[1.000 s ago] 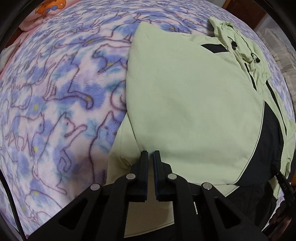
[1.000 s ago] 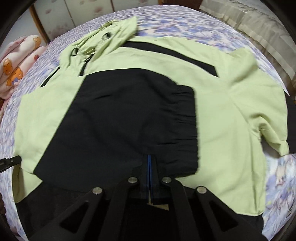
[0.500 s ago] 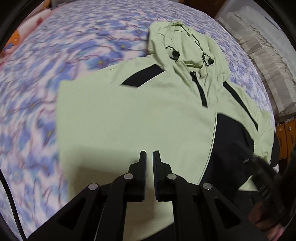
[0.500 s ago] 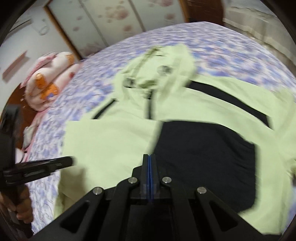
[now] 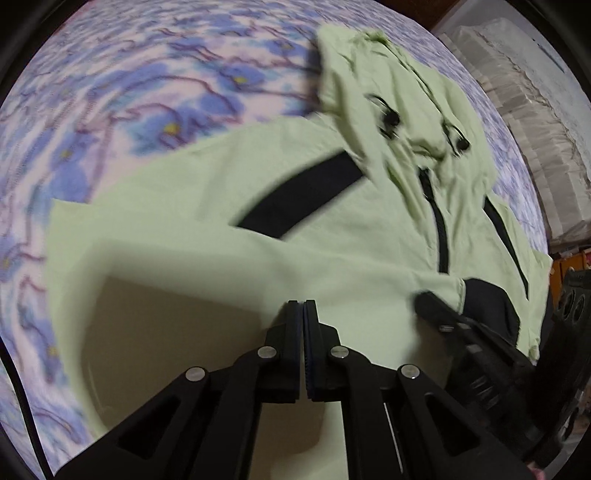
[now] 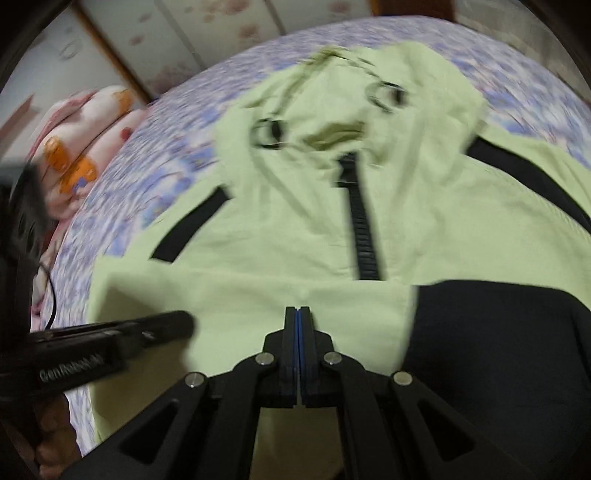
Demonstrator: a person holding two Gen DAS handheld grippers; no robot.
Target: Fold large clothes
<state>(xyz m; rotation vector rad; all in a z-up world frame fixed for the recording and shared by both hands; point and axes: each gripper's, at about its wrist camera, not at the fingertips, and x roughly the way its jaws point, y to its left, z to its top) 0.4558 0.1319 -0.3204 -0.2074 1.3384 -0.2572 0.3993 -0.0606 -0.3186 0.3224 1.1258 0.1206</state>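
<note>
A light green hooded jacket point(image 5: 295, 206) with black panels and a black zipper lies on the bed, hood at the far end; it also shows in the right wrist view point(image 6: 424, 229). My left gripper point(image 5: 303, 306) is shut on the jacket's lifted lower edge, carried over the chest. My right gripper point(image 6: 297, 310) is shut on the same folded edge beside a black panel point(image 6: 498, 350). Each gripper shows in the other's view: the right one point(image 5: 436, 306) at the right, the left one point(image 6: 177, 325) at the left.
The bed has a purple and blue cat-print blanket point(image 5: 129, 110). A pink and orange plush blanket point(image 6: 81, 147) lies at the bed's far left. Sliding doors point(image 6: 221, 29) stand behind the bed. A beige quilted cover point(image 5: 535, 129) lies to the right.
Both grippers have moved from the jacket's bottom up toward the hood, carrying the lower edge over the body. The left jaws have gone from slightly parted to fully shut.
</note>
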